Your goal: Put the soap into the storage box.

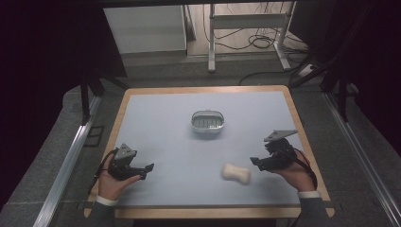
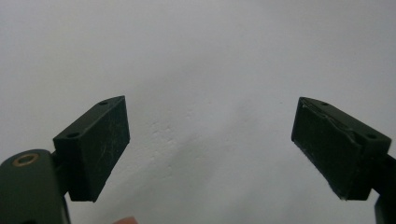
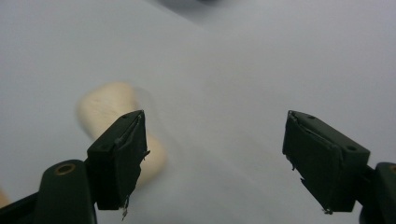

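Note:
A cream, bone-shaped soap bar (image 1: 236, 173) lies on the pale blue table top (image 1: 161, 118), near its front right. My right gripper (image 1: 256, 163) hovers just right of the bar, open, with bare table between its jaws. In the right gripper view the soap bar (image 3: 108, 103) is blurred and partly hidden behind the left jaw, outside my right gripper's (image 3: 215, 156) gap. A small white oval dish (image 1: 207, 122) with a slotted insert stands mid-table. My left gripper (image 1: 149, 169) rests at the front left, open over bare table; the left gripper view has nothing within the left gripper (image 2: 210, 147).
A wooden rim (image 1: 121, 116) frames the table top. Beyond the far edge are a white cabinet (image 1: 144, 28), a metal stand (image 1: 246, 21) and loose cables (image 1: 257, 42) on the floor. Dark frame posts (image 1: 85, 99) flank both sides.

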Demonstrator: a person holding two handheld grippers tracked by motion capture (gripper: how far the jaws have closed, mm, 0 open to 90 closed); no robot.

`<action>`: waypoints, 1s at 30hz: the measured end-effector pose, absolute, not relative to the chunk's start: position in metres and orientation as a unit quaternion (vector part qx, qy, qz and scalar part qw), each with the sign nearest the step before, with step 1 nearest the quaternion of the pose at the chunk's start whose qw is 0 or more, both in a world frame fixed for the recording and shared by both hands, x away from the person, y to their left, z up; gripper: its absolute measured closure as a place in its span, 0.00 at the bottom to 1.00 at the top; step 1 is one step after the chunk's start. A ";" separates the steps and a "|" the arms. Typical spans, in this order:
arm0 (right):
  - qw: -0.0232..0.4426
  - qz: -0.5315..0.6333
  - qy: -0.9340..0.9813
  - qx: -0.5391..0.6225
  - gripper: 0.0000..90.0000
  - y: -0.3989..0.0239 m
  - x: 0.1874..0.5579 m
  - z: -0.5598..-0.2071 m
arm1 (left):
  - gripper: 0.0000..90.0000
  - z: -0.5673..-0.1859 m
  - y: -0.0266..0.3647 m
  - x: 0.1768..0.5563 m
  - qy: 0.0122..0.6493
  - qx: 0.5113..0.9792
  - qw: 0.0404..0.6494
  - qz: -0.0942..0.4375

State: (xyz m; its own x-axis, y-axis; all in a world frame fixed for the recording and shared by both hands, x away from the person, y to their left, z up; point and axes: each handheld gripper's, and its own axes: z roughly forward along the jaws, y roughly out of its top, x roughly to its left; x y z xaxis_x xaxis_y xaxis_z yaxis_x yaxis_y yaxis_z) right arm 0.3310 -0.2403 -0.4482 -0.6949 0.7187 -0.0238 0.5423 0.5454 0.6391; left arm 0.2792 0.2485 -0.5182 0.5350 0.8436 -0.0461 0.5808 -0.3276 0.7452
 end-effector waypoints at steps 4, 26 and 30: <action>0.124 0.303 0.881 0.341 0.24 -0.224 0.327 -0.445 | 0.13 -0.521 0.246 0.280 0.445 0.802 0.356 0.180; 0.089 0.207 0.938 0.264 0.29 -0.167 0.325 -0.475 | 0.13 -0.521 0.246 0.280 0.442 0.803 0.359 0.176; 0.079 0.193 0.943 0.259 0.30 -0.163 0.326 -0.482 | 0.13 -0.521 0.245 0.281 0.442 0.804 0.358 0.174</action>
State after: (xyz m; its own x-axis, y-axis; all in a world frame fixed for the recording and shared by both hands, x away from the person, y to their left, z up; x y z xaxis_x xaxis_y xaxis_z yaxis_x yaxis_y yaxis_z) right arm 0.3263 -0.1629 -0.4817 -0.8538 0.5183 -0.0493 0.4573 0.7918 0.4048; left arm 0.2806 0.2453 -0.5215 0.5489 0.8351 -0.0374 0.5861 -0.3526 0.7295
